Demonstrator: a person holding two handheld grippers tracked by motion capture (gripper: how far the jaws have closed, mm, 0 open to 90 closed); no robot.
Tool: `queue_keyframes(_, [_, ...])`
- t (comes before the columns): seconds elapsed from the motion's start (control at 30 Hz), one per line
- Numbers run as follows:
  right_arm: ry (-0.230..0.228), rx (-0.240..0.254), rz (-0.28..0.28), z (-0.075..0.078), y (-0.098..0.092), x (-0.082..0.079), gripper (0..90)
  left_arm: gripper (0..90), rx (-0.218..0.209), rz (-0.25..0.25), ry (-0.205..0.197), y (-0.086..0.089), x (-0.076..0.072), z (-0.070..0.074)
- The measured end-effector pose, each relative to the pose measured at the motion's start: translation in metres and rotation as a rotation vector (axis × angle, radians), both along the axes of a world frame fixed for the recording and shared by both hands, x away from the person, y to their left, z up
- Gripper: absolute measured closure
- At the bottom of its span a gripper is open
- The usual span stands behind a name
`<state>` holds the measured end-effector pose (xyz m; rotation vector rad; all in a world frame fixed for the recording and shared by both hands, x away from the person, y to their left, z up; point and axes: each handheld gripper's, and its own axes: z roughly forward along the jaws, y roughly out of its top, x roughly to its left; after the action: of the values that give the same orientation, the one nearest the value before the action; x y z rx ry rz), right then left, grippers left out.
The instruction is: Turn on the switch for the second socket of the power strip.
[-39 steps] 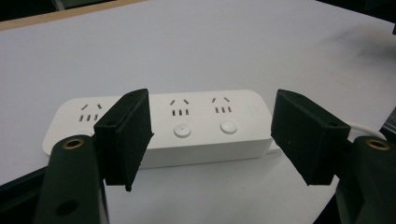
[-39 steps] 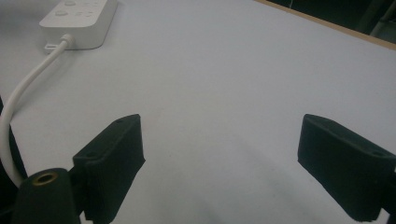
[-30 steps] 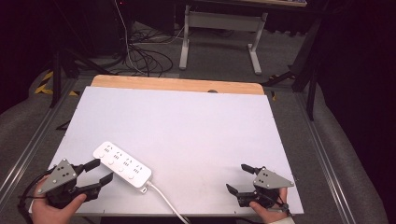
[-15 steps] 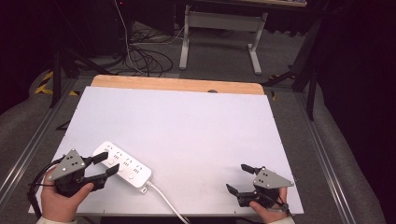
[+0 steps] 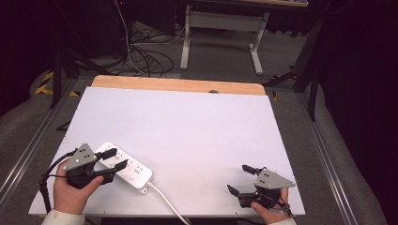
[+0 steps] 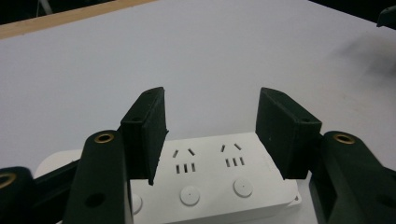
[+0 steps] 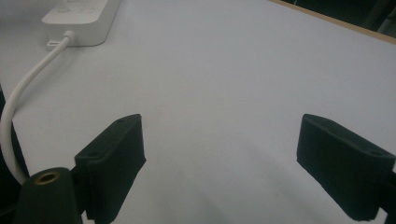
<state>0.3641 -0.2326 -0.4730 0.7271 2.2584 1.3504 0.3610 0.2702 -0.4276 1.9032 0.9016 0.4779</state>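
A white surface (image 5: 187, 131) is carrying the work, with dark floor and cables lying beyond it. The left tool (image 5: 115, 159) is hovering over the near end of the white power strip (image 5: 133, 169), its jaws having just been narrowing, half open, straddling the body without pressing. The strip is looking rigid, light and smooth-sided; gripping across its narrow width seems best, minding the stiff cord (image 5: 162, 201) dragging. Farther right, the right tool (image 5: 240, 179) is idling wide open, holding nothing.
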Motion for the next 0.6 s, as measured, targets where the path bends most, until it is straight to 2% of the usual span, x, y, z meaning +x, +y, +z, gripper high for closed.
queue_keyframes(0.17, [0.000,0.000,0.002,-0.0002,0.0000,0.0002,15.6,42.8,0.002,-0.010,0.009,-0.0040,0.0062,-0.0021])
queue_keyframes(0.33, [-0.001,-0.001,0.001,0.0002,-0.0003,-0.0001,15.7,43.3,-0.008,-0.011,0.024,-0.0038,0.0064,-0.0045])
queue_keyframes(0.43, [0.000,0.001,0.003,-0.0001,-0.0002,0.0002,15.8,44.9,0.001,-0.013,0.019,-0.0023,0.0064,-0.0047])
queue_keyframes(0.57, [0.000,-0.001,0.005,0.0000,0.0002,0.0000,16.1,50.6,-0.005,-0.031,0.023,-0.0012,0.0066,-0.0058])
queue_keyframes(0.6, [0.000,-0.001,0.005,0.0000,0.0001,0.0000,16.1,55.7,0.003,-0.042,0.033,-0.0010,0.0065,-0.0058])
